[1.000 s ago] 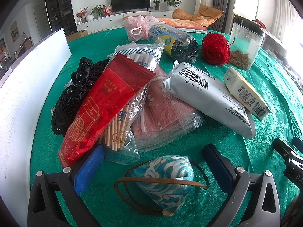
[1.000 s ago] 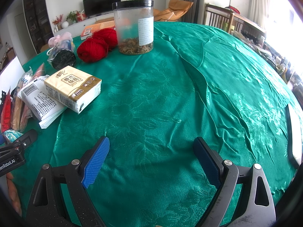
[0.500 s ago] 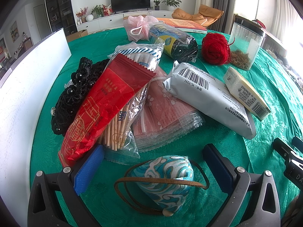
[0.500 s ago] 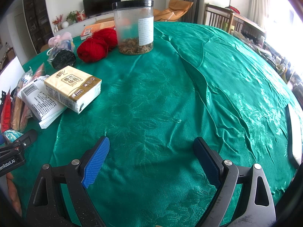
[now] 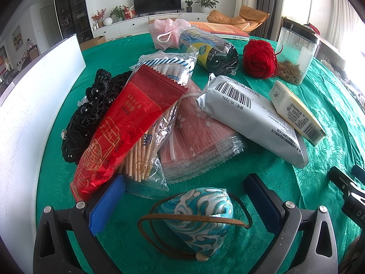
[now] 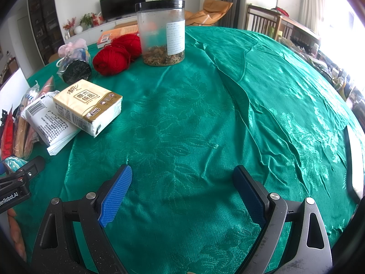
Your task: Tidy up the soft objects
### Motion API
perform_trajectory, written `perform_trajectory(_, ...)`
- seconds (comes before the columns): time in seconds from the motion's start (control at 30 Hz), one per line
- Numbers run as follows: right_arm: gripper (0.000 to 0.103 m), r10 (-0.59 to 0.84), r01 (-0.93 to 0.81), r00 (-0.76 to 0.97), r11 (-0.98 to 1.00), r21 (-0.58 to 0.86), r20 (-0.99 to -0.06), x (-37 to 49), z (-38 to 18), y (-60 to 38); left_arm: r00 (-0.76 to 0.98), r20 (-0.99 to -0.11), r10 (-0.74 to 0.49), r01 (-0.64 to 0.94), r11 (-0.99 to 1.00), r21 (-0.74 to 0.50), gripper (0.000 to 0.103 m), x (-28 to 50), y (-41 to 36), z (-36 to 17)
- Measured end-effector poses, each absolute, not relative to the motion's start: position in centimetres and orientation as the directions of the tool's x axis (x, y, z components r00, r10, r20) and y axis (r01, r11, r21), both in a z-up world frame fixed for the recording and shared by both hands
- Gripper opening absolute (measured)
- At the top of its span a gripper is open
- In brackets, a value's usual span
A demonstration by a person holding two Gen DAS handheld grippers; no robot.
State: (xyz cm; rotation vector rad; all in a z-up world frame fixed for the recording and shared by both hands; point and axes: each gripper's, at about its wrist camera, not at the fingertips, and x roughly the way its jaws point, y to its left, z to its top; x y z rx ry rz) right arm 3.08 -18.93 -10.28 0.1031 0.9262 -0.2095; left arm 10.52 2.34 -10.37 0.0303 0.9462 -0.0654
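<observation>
Both tongs gape: left tongs straddle a blue patterned pouch; right tongs hover over bare green surface, tissue pack at ten o'clock.

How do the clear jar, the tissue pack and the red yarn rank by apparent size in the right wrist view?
1. Clear jar
2. Tissue pack, nearly alike and nearer the camera, so unsure
3. Red yarn

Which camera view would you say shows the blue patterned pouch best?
The left wrist view: the blue patterned pouch lies whole between the open left gripper. The right wrist view shows only a sliver at its left edge.
</observation>
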Motion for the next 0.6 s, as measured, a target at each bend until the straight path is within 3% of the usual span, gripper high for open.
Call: perform_trajectory(0.6, 0.092, -0.135, 0.223, 0.583, 0.975, -0.002, -0.802, 3.19, -10.33, -19.09, 0.583, -0.811, -0.043, 0.069, 0.998, -0.003, 0.103, 10.5, 2.33, -10.36)
